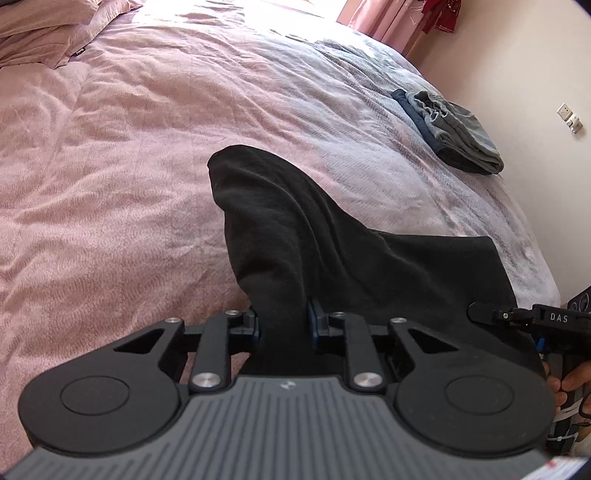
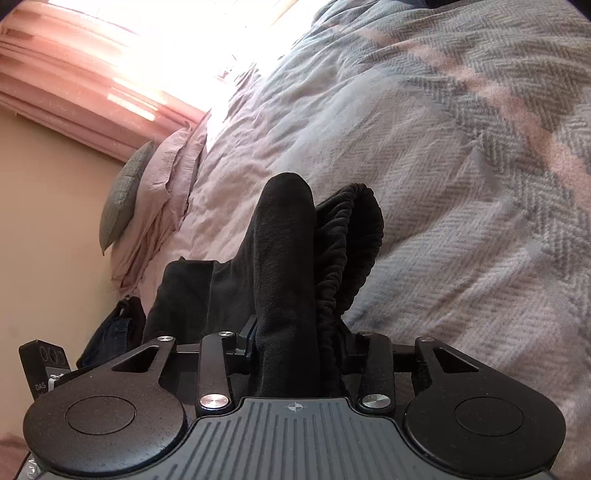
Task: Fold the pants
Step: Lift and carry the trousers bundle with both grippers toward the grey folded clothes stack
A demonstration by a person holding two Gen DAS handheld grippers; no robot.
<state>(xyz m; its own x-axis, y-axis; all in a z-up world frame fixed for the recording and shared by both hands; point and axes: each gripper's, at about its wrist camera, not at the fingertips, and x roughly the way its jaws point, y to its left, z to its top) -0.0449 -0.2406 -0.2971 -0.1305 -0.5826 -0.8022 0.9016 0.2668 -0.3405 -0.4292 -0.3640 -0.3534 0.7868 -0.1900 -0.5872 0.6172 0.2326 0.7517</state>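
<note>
In the left wrist view we find the left gripper (image 1: 283,325) at bottom centre, with the pants (image 1: 295,236) rising from between its fingers toward mid-frame and spreading to the right over the bed (image 1: 110,166). A folded pile of clothes (image 1: 454,133) lies on the bed at upper right, well apart from the pants; pillows (image 1: 48,29) sit at upper left. The right gripper (image 1: 517,317) enters at the right edge, beside the pants. In the right wrist view we see the pants' waistband (image 2: 347,251) right of centre and a cushion (image 2: 125,192) at left
</note>
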